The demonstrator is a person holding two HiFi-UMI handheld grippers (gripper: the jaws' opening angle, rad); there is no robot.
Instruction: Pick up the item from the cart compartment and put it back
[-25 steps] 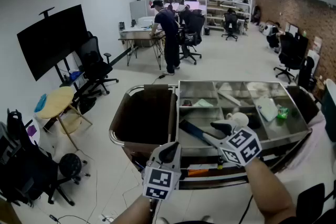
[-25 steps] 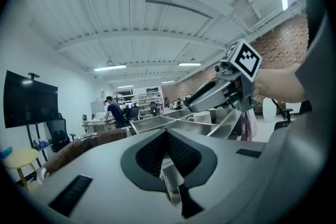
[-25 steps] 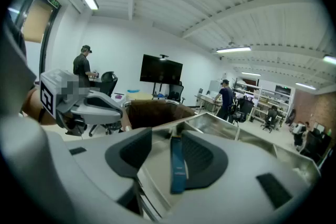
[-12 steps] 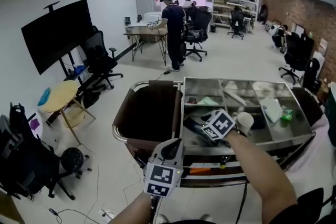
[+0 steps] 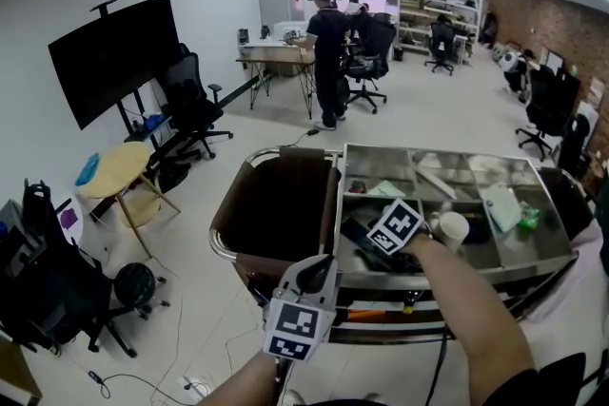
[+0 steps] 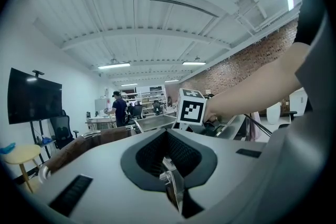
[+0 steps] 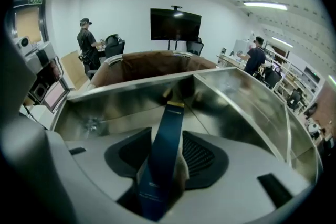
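Note:
A long dark blue box [image 7: 167, 136] with a gold end is clamped between the pads of my right gripper [image 7: 169, 162]. Its far end points down at the steel floor of the cart's near left compartment [image 7: 105, 107]. In the head view the right gripper [image 5: 373, 238] reaches into that compartment, with the dark box [image 5: 354, 235] lying low ahead of its marker cube. My left gripper [image 5: 311, 275] hangs in front of the cart, below its rim. In the left gripper view its jaws [image 6: 170, 176] meet with nothing held.
The steel cart [image 5: 457, 273] has several compartments, with a white cup [image 5: 453, 228], papers and a green item [image 5: 526, 219]. A brown bin [image 5: 271, 209] hangs on its left end. A person [image 5: 329, 52] stands at a desk beyond. Office chairs, a round table [image 5: 116, 172] and a wall screen [image 5: 112, 57] are at the left.
My right gripper has moved left and away from me, lowering the blue box into the near left compartment. The left gripper has hardly moved.

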